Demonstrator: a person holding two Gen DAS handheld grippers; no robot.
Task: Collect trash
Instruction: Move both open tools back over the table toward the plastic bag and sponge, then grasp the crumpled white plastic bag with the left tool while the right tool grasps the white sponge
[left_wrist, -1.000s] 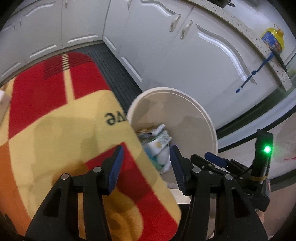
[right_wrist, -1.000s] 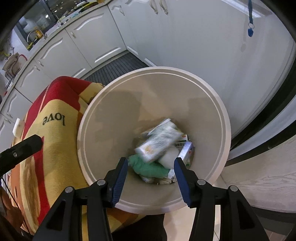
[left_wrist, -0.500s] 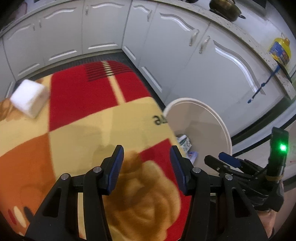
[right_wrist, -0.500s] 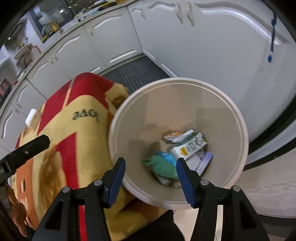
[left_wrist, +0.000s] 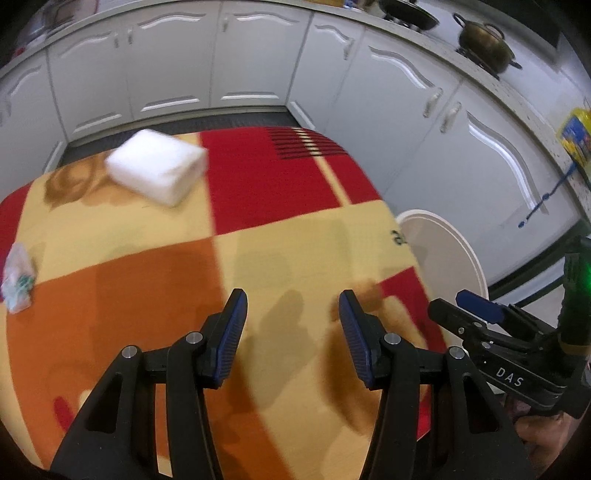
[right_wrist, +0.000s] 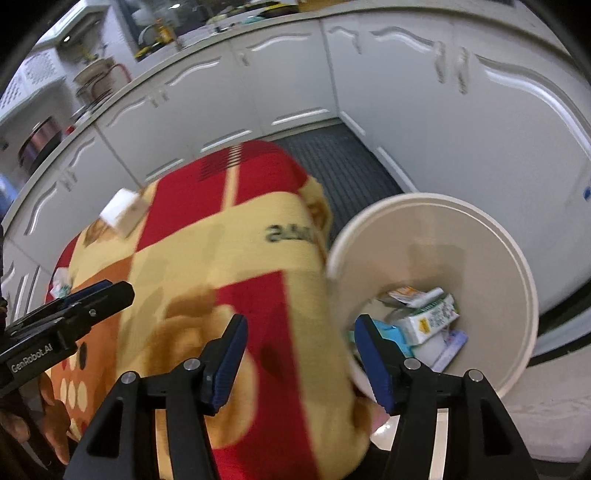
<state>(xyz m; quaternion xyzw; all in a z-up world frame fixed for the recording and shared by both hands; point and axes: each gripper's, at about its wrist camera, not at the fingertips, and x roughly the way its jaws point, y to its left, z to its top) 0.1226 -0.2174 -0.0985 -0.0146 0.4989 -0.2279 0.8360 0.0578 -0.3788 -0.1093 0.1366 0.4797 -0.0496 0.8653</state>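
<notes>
crumpled wrapper (left_wrist: 16, 282) lies on blanket (left_wrist: 184, 277), well beyond white block (left_wrist: 157, 171).

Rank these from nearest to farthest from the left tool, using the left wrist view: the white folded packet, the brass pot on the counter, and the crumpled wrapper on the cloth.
From the left tool:
1. Crumpled wrapper, at the cloth's left edge, roughly level with the tool tips.
2. White folded packet, farther up the cloth, left of centre.
3. Brass pot, on the counter at upper right, well beyond the cloth.
</notes>
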